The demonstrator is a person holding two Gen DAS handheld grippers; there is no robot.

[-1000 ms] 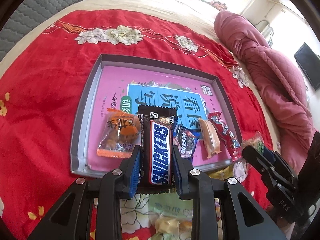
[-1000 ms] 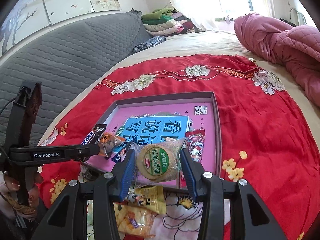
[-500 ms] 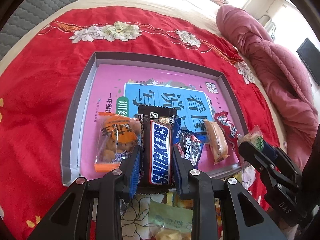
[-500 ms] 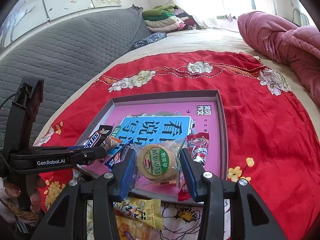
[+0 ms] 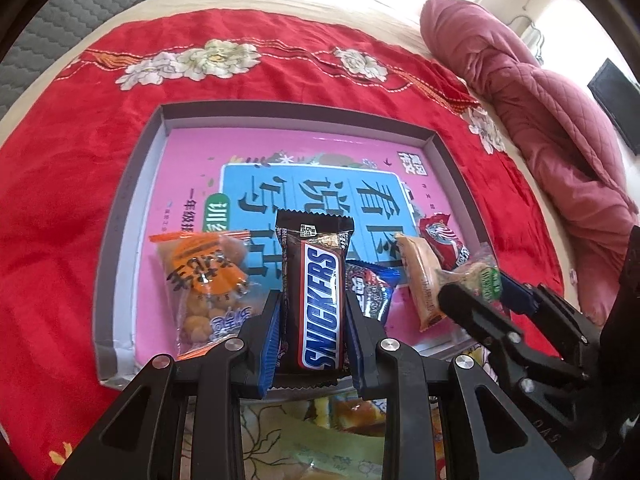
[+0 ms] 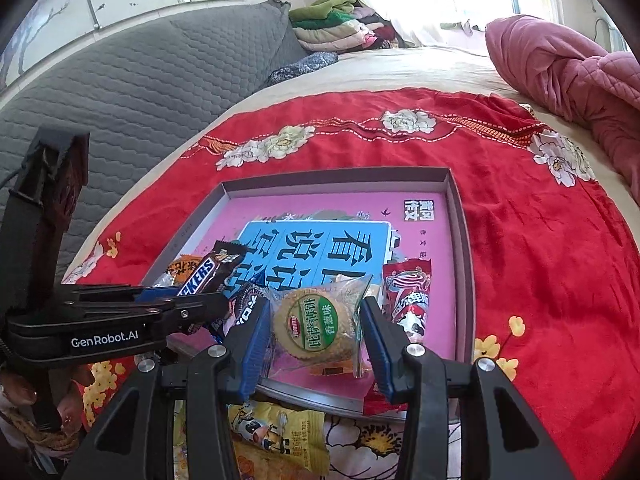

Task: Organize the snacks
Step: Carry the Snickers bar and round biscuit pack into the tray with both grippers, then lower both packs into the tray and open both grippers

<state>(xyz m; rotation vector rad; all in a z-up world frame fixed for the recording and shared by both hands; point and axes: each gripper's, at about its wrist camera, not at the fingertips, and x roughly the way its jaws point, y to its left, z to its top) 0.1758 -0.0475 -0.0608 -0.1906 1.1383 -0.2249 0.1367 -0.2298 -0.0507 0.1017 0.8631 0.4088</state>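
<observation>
My left gripper (image 5: 312,320) is shut on a brown Snickers bar (image 5: 318,296), held over the near edge of a grey tray (image 5: 124,216) lined with a pink book. In the right wrist view the same gripper (image 6: 208,304) and the Snickers bar (image 6: 204,274) come in from the left. My right gripper (image 6: 316,326) is shut on a clear-wrapped round biscuit with a green label (image 6: 314,326), also above the tray (image 6: 464,248) near its front. In the tray lie an orange snack packet (image 5: 204,280), an Oreo pack (image 5: 370,286), a tan bar (image 5: 420,276) and a red packet (image 5: 442,240).
The tray rests on a red flowered cloth (image 6: 552,264) over a bed. Loose yellow snack packets (image 6: 276,436) lie in front of the tray. A pink quilt (image 5: 552,120) is heaped at the right, a grey headboard (image 6: 132,92) stands at the left, and a hand (image 6: 20,408) holds the left gripper.
Both grippers have moved forward and a little down over the tray's near edge, each keeping its snack. The tray looks larger and closer in both views.
</observation>
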